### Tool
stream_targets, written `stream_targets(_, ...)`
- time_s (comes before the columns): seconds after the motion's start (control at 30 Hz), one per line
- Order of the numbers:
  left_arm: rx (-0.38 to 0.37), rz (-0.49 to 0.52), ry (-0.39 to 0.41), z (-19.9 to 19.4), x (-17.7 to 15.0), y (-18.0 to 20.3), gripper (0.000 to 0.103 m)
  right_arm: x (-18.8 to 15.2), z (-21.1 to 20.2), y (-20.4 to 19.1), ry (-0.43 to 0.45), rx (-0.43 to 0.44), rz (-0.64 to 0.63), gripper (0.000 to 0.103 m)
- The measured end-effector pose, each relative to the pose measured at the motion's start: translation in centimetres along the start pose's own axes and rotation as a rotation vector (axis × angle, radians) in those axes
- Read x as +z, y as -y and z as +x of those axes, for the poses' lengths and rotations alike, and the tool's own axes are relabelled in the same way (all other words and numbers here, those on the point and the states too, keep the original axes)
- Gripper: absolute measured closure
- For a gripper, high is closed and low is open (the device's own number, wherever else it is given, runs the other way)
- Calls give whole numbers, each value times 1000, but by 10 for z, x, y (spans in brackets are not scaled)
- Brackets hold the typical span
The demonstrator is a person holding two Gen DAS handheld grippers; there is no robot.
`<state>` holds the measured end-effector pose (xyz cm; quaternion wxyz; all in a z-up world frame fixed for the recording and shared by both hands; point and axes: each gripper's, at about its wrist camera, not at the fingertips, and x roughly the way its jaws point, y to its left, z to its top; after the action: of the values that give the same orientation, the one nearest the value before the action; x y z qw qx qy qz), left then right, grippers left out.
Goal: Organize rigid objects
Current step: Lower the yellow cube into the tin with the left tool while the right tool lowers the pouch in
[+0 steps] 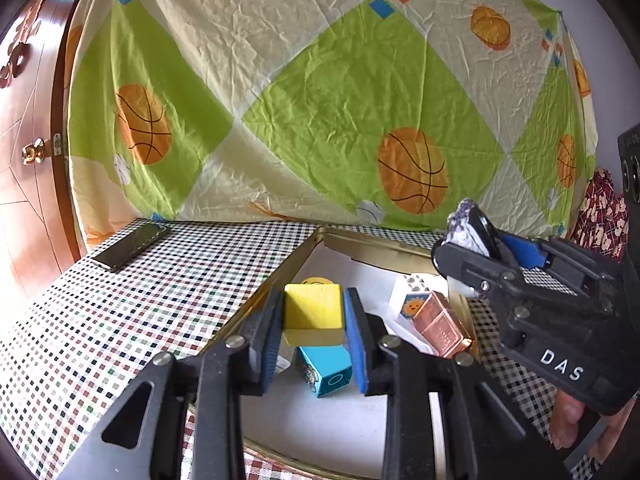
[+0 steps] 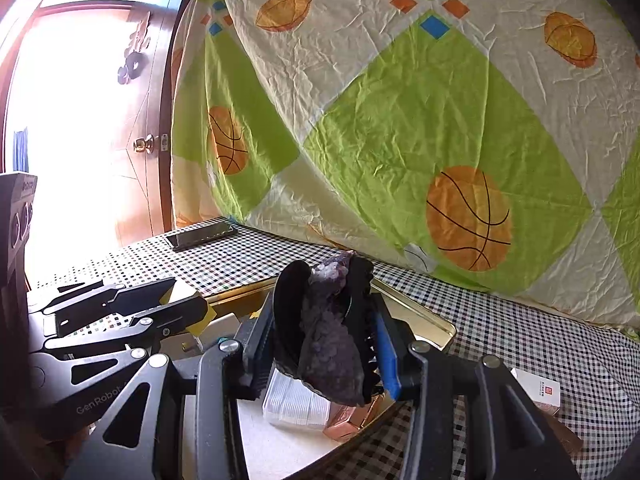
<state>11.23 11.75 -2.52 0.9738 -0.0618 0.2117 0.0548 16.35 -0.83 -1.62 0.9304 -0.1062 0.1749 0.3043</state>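
Note:
My left gripper [image 1: 314, 312] is shut on a yellow block [image 1: 314, 306], holding it just above a gold-rimmed tray [image 1: 304, 256] with a white floor. Under it in the tray lies a blue block [image 1: 326, 370]. Further right are a small white block with a sun picture [image 1: 412, 304] and a copper-coloured box [image 1: 440, 328]. My right gripper [image 2: 328, 320] is shut on a lumpy purple stone [image 2: 332, 352] with a black toothed clip around it, over the tray's right part. The left wrist view shows that gripper [image 1: 476, 236] at the right, and the right wrist view shows the left gripper [image 2: 188, 296] at the left.
A dark phone [image 1: 132, 246] lies at the back left of the checked tablecloth [image 1: 120, 320]. A clear plastic box [image 2: 296, 404] sits in the tray. A white box with a red mark [image 2: 540, 390] lies right of the tray. A basketball-print sheet [image 1: 320, 100] hangs behind, and a wooden door [image 1: 28, 152] stands at the left.

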Motion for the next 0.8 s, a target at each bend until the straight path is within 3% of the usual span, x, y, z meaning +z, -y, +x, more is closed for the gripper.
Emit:
stream_targets(0.33,-12,11,-67,17,1,-1,74,2,28,5,-94,17,34,57)
stream_targets(0.47,-50,27,-123,25,3,2,74,0,42,4,-147,19,28,57)
stream_targets(0.67,-24,89,-164,36,0,9,74,-7,56,3,-207,36,34,56)
stream_targets(0.8,4,97,-172,39,-1,8,73,-7,54,6,-194,39,47,52)
